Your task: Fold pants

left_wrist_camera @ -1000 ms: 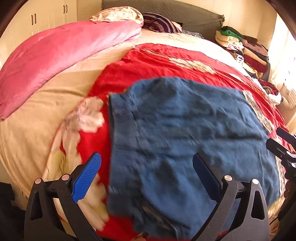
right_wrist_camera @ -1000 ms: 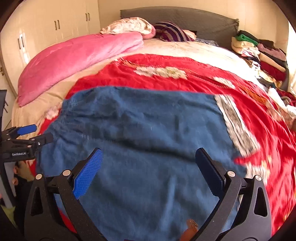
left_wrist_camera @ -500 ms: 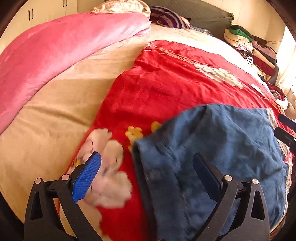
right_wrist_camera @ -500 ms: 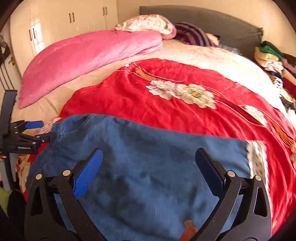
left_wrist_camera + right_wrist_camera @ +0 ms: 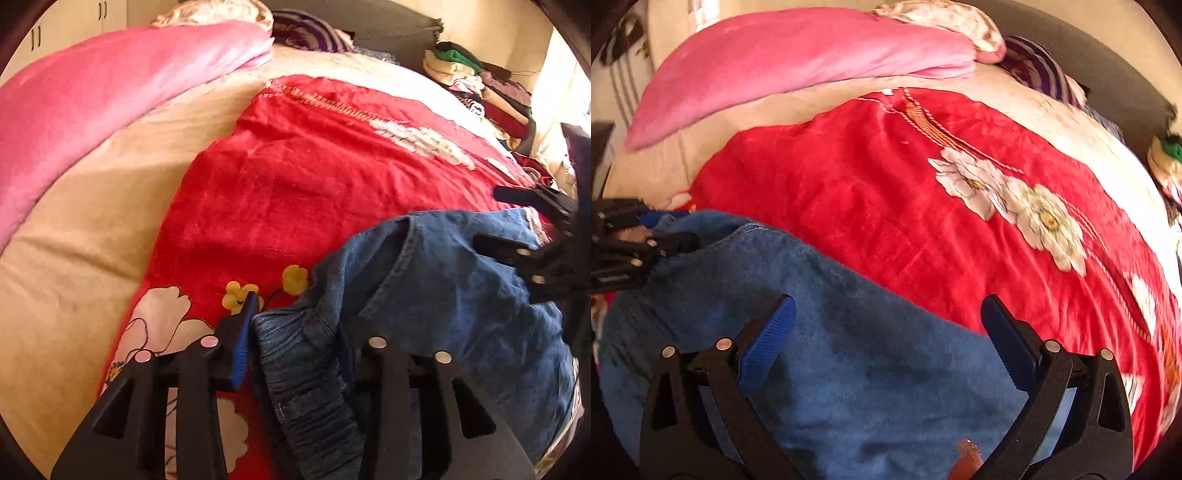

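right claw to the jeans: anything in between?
Nothing visible. The right claw hangs open right over the blue jeans, bare denim between its fingers. The left claw has just closed on the waistband edge, off to the side.

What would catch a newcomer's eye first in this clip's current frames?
The bright red plush floral blanket spread across the bed, with the crumpled blue denim pants lying at its near edge. The left gripper has just been closing and now pinches the pants' gathered waistband, while the right gripper hangs open above the denim.
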A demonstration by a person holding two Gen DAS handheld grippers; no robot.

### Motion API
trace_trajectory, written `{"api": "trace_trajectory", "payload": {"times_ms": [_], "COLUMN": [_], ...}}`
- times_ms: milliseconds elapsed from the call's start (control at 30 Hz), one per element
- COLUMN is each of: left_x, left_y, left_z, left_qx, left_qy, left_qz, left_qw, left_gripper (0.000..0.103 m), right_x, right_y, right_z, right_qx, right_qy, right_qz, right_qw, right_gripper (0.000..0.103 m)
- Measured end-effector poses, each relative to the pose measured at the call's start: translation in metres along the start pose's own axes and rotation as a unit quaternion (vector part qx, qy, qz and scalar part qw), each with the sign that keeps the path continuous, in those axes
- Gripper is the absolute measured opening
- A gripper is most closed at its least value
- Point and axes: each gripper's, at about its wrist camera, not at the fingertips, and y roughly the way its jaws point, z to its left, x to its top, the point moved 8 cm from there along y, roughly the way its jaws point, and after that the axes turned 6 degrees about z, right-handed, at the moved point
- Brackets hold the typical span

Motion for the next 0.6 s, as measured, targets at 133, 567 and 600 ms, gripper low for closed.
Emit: {"api": "trace_trajectory", "payload": {"times_ms": [133, 567, 600], "left_x": [-0.004, -0.015, -0.016], "left_y": [-0.026, -0.046, -0.05], "left_z": [-0.01, -0.012, -0.013], "left_qx": [-0.01, -0.001, -0.004], "left_qy": [0.021, 0.029, 0.028], "left_qz": [-0.028, -0.055, -0.059], "left_qw": [0.9993, 0.998, 0.9978], "left_gripper": [0.033, 0.033, 0.033], "right_x": [0.004, -0.003, -0.006], "right_y": [0.006, -0.027, -0.038], "right_z": [0.009, 0.034, 0.033], "right_qx": [0.013, 0.091, 0.098], "right_qy": [-0.035, -0.053, -0.045], "right_qz": [0.0, -0.063, -0.075], "right_qw": [0.999, 0.992, 0.991], "right_gripper": [0.095, 0.003, 0.003]}}
